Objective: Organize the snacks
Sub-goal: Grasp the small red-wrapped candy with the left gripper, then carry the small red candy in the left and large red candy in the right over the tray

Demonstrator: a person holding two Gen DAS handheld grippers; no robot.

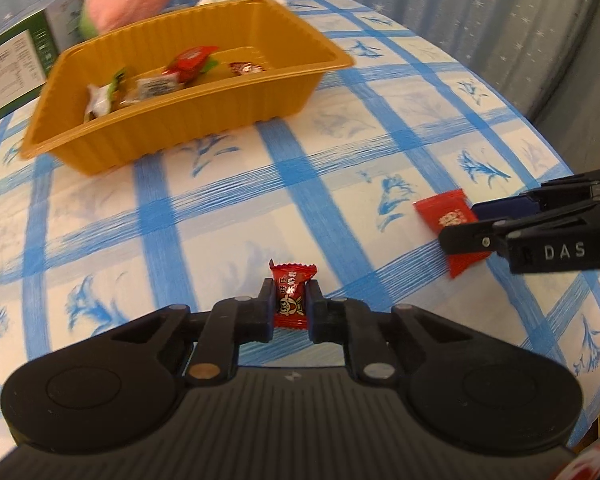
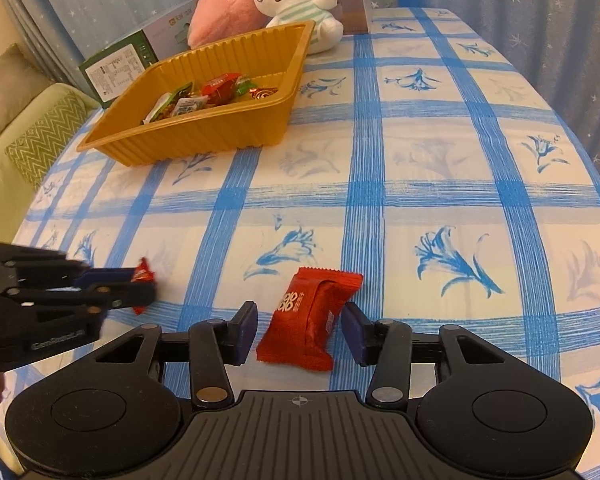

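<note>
On the left wrist view, my left gripper (image 1: 290, 304) is clamped on a small red candy (image 1: 293, 298); I should lift straight toward the tray (image 1: 236, 116). From the right wrist view, my right gripper (image 2: 299, 330) stands apart around the red packet (image 2: 306, 320) on the tablecloth (image 2: 420, 160), so I'd centre before squeezing.

Tablecloth (image 2: 420, 152): white, crossed by broad blue stripes, pale and deep blue lily sprigs in the squares.
Tray (image 1: 204, 120): mustard yellow, ribbed walls.
Sweets in tray (image 1: 180, 72): wrappers red, green, white.
Small candy (image 1: 292, 300): red wrapper, black and white print.
Larger packet (image 2: 312, 320): plain red, white lettering.
Both grippers (image 1: 290, 308) (image 2: 300, 332): black; dark blue pads on the right one.
Plush rabbit (image 2: 296, 0): white, pink nose, mint-striped shirt.
Second plush (image 2: 220, 12): pink.
Box (image 2: 116, 68): green and white.
Curtain (image 2: 540, 8): grey-blue, white stars.
Cushion (image 2: 48, 136): green zigzag.
</note>
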